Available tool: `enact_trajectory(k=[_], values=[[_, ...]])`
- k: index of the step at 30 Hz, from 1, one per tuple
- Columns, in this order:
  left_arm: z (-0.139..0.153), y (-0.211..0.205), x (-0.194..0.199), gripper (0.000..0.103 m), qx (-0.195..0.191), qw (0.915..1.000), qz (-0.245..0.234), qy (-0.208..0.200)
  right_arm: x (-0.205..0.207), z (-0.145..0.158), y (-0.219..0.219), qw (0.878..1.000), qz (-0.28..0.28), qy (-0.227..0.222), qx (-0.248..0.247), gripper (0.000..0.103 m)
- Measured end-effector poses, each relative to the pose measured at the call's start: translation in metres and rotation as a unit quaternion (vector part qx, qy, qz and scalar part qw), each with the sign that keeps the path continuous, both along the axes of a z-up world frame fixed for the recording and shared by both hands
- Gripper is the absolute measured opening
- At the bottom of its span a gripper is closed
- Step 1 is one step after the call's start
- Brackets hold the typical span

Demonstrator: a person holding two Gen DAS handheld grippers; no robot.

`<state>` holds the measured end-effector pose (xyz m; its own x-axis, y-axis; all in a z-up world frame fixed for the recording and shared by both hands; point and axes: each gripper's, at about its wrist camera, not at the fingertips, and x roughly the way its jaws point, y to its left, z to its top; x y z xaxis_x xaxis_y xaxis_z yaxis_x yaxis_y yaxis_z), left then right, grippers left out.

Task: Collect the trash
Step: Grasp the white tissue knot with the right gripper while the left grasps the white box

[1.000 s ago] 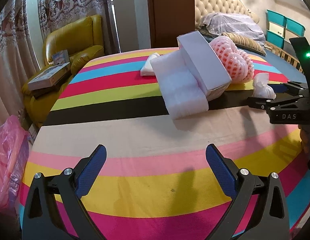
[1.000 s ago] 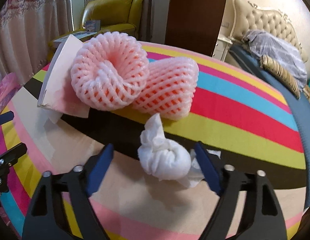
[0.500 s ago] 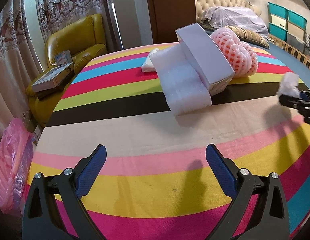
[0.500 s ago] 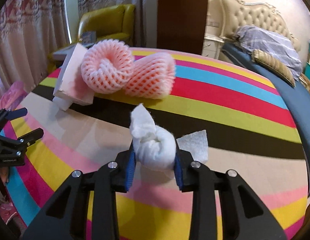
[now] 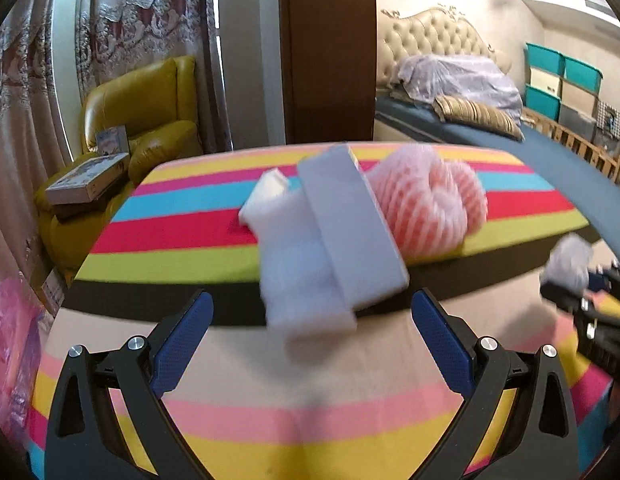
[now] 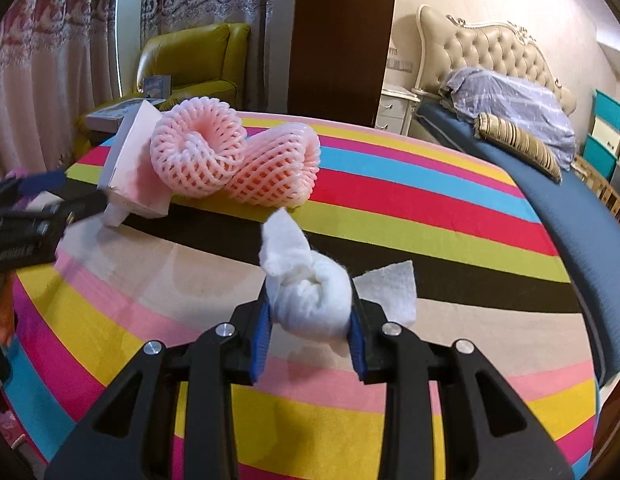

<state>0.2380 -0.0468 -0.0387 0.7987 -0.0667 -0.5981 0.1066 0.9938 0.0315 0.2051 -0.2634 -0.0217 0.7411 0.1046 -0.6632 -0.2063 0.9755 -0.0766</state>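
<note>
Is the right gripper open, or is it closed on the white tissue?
Closed: the right gripper clamps the crumpled white tissue; both blue pads press its sides.

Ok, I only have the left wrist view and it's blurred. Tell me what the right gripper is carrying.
Observer: The right gripper is shut on a wadded white tissue, pinched between both blue pads.
Operator: Tell me if anything is left where it picked that up.
Observer: Yes, a flat white paper scrap lies on the striped cloth just right of the wad.
Operator: Describe the pink blob behind the box.
Observer: It is two pink foam net sleeves, side by side, leaning against the white box.
</note>
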Motion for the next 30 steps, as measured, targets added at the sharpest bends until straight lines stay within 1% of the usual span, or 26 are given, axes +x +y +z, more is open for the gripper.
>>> enact_trajectory(k=[3, 6, 8, 9, 10, 13, 16, 21, 23, 24, 27, 28, 30], values=[[0.003, -0.009, 0.009, 0.083, 0.007, 0.9999, 0.004, -0.011, -0.001, 0.001, 0.0, 1.0, 0.0, -0.003, 0.001, 0.032], [-0.001, -0.018, 0.022, 0.072, 0.017, 0.9998, -0.002, -0.004, -0.001, 0.002, -0.004, 1.0, -0.004, 0.0, 0.013, 0.032], [-0.004, -0.019, 0.03, 0.066, 0.023, 0.9997, -0.005, 0.003, 0.0, 0.002, -0.006, 1.0, -0.008, 0.0, 0.019, 0.032], [-0.006, -0.02, 0.032, 0.056, 0.013, 0.9998, -0.014, 0.003, 0.0, 0.002, -0.007, 1.0, -0.009, 0.0, 0.022, 0.032], [-0.005, -0.02, 0.031, 0.044, 0.006, 0.9998, -0.018, 0.001, -0.001, 0.002, -0.008, 1.0, -0.01, 0.0, 0.025, 0.032], [0.0, -0.021, 0.017, 0.042, 0.008, 0.9996, -0.019, -0.022, -0.002, 0.004, -0.009, 0.999, -0.01, -0.004, 0.031, 0.032], [0.004, -0.021, -0.011, 0.035, 0.01, 0.9984, -0.034, -0.045, -0.004, 0.005, -0.008, 0.999, -0.008, -0.008, 0.031, 0.032], [0.006, -0.011, -0.05, 0.035, 0.02, 0.997, -0.048, -0.058, -0.006, 0.006, -0.008, 1.0, -0.004, -0.01, 0.027, 0.032], [0.004, -0.006, -0.06, 0.035, 0.023, 0.9969, -0.053, -0.054, -0.006, 0.004, -0.005, 1.0, -0.004, -0.008, 0.02, 0.032], [0.002, -0.003, -0.061, 0.035, 0.02, 0.997, -0.058, -0.047, -0.005, 0.004, -0.003, 1.0, -0.003, -0.006, 0.014, 0.032], [0.0, 0.003, -0.062, 0.035, 0.009, 0.9975, -0.053, -0.047, -0.004, 0.002, 0.003, 1.0, -0.004, -0.003, -0.003, 0.032], [-0.001, 0.003, -0.06, 0.035, 0.008, 0.9976, -0.054, -0.041, -0.004, 0.002, 0.004, 1.0, -0.005, -0.004, -0.009, 0.032], [-0.008, 0.002, -0.053, 0.037, 0.007, 0.9981, -0.06, -0.011, -0.004, 0.002, 0.008, 1.0, -0.005, -0.006, -0.019, 0.032]])
